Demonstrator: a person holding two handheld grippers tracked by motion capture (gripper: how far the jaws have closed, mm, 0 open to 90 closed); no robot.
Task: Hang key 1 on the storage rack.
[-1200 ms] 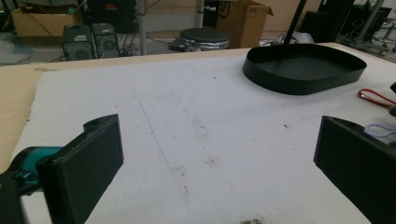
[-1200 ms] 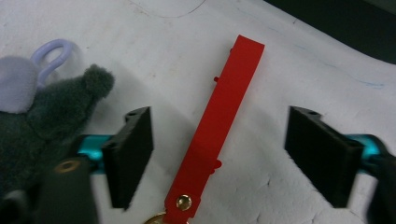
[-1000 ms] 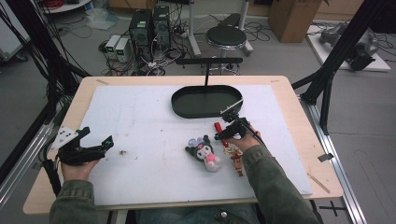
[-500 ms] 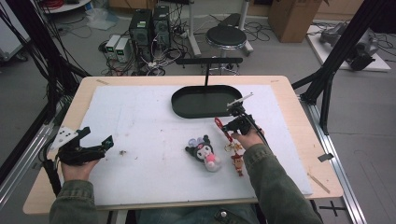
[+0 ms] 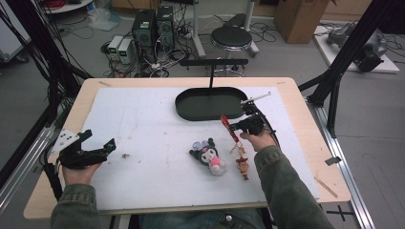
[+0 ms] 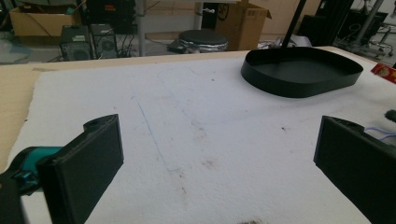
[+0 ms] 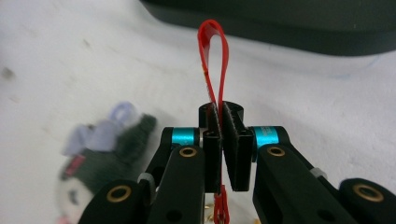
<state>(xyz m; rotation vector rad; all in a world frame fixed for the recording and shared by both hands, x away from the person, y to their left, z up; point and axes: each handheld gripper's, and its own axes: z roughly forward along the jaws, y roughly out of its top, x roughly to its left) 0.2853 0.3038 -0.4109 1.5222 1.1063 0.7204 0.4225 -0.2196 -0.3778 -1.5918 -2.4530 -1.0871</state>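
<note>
A red strap loop stands up from my right gripper, which is shut on it right of the table's middle. In the right gripper view the jaws pinch the strap, and its loop rises above them. Below the strap a gold chain and a small cowboy figure trail onto the white mat. A black and pink plush doll lies just left of it, blurred in the right gripper view. My left gripper rests open at the left edge, its jaws wide with nothing between.
A black oval tray sits at the back middle of the white mat, with a black T-shaped stand rising behind it. The tray lies far ahead of the left gripper. A stool and computer cases stand beyond the table.
My right gripper has shut on the red strap and risen a little, drawing the loop upright. The left hand has stayed where it was.
</note>
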